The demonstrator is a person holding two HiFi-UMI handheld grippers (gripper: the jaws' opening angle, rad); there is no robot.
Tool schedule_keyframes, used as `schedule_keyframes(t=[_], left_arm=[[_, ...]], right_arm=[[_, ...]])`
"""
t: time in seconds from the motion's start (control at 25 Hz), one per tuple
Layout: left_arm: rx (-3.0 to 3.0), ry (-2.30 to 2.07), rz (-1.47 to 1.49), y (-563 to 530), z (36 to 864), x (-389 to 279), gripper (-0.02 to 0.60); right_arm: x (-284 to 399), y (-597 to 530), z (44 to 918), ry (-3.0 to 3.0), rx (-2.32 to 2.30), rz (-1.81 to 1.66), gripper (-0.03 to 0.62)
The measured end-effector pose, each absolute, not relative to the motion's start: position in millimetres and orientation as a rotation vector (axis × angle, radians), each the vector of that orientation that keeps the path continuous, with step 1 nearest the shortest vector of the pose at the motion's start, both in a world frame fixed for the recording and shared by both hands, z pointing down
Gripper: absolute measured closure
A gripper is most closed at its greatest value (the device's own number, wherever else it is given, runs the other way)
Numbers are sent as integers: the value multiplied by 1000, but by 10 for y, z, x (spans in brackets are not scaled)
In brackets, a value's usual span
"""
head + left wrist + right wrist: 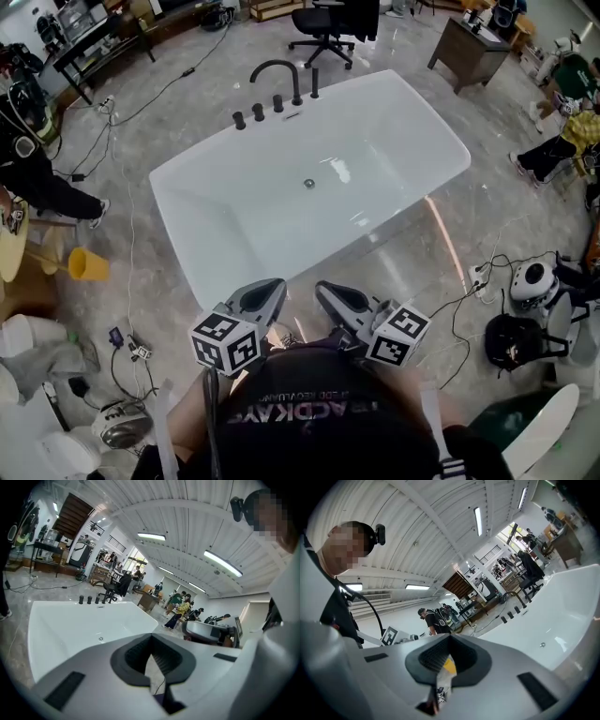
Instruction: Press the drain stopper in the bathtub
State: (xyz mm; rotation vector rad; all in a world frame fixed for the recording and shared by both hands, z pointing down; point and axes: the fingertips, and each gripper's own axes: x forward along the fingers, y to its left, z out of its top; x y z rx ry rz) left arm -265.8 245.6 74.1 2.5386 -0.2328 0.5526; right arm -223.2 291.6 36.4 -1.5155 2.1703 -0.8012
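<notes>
A white bathtub (234, 159) stands on the floor ahead of me, with a small round metal drain stopper (308, 184) in the middle of its bottom. A black faucet (277, 70) and knobs line its far rim. My left gripper (277, 284) and right gripper (322, 287) are held close to my chest, short of the tub's near rim, both shut on nothing. In the left gripper view the gripper (151, 637) points over the tub and the stopper (101, 639) shows far off. In the right gripper view the gripper (450, 637) tilts upward, with the stopper (542, 644) at the right.
A black office chair (323, 28) and a wooden desk (469, 52) stand beyond the tub. Cables, a power strip (478, 277), a white helmet (532, 281) and a black bag (514, 339) lie at the right. A yellow cup (87, 265) and a person (28, 159) are at the left.
</notes>
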Motion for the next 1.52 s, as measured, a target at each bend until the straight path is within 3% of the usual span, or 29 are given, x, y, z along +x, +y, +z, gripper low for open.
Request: schedule_keyframes(t=[0.84,1.52], left_arm=[[2515,-236,568,2508,792,-2482,578],[2476,-373,535,2635,827,-2042,578]], right_arm=[[-2021,2984,412,2144,-1526,-830,579],[-1430,3058,410,2219,-1466,-848,579]])
